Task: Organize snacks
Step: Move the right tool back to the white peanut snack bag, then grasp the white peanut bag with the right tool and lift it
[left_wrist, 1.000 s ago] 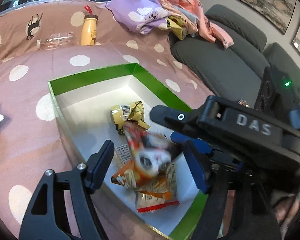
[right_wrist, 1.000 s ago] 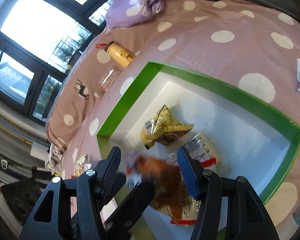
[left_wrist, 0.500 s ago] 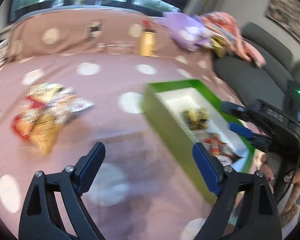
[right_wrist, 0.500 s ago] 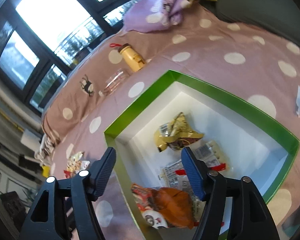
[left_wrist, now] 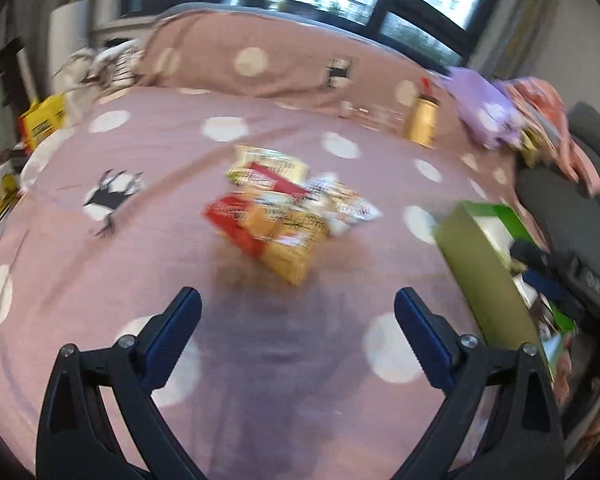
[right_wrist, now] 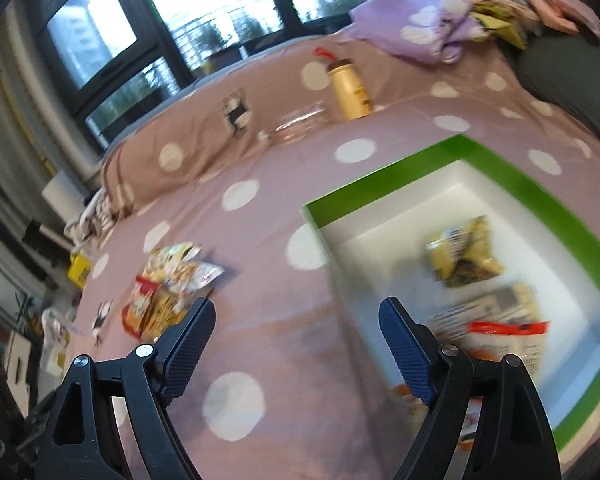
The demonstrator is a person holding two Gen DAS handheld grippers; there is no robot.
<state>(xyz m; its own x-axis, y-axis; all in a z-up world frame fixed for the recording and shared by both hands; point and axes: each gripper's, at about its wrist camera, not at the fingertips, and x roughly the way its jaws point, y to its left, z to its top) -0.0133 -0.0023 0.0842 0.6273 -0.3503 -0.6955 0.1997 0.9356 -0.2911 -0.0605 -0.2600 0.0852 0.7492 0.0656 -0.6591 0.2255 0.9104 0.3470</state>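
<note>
Yellow bottle upright beyond green box; snack pile heaped, axis unclear through blur; left gripper and right gripper just widened, nothing held.

Bare bedspread lies between left tool and snack pile; green box wall blocks the right side.

Bed: covered with a pink spread with white dots
Loose snacks: a small heap of packets, near the middle of the spread
Box: green-walled, white inside, directly on the spread, apart from the heap
Far edge: a yellow bottle upright, a clear bottle lying just beside it
Corner: a purple cloth bunched up
</note>
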